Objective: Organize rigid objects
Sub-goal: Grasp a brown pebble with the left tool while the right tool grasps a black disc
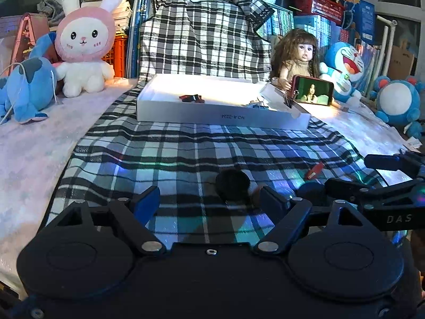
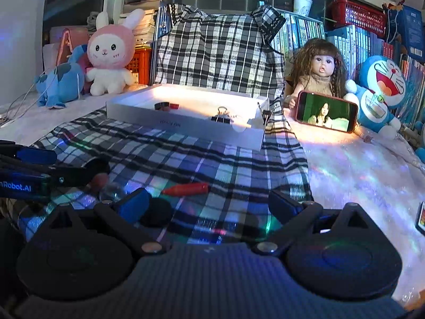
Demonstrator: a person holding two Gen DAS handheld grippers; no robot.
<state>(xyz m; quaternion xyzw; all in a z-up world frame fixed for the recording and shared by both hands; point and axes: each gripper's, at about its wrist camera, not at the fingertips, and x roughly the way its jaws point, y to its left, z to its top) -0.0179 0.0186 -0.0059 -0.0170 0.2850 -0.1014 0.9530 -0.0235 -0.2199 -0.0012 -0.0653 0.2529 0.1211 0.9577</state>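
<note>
- two claws hover low over the plaid cloth (image 1: pixel 186 159); our left gripper (image 1: pixel 209 199) is spread wide and empty, our right gripper (image 2: pixel 209 202) equally wide and empty.
- nearest us, a dark round piece (image 1: pixel 232 183) lies just ahead of the left fingertips, between them; it looks small, light and stiff, so we judge a pinch across its sides best.
- a red clip (image 2: pixel 186 188) lies flat just beyond the right claw, left of centre; it looks rigid, light and perhaps slick, so we would grip its middle across the narrow width.
- farther off, the white box (image 2: pixel 186 130) holds a black binder clip (image 2: pixel 221 118) and small dark-red pieces (image 2: pixel 166 105).
- beyond sits a doll (image 2: pixel 320 71) with a phone (image 2: pixel 326 111).
</note>
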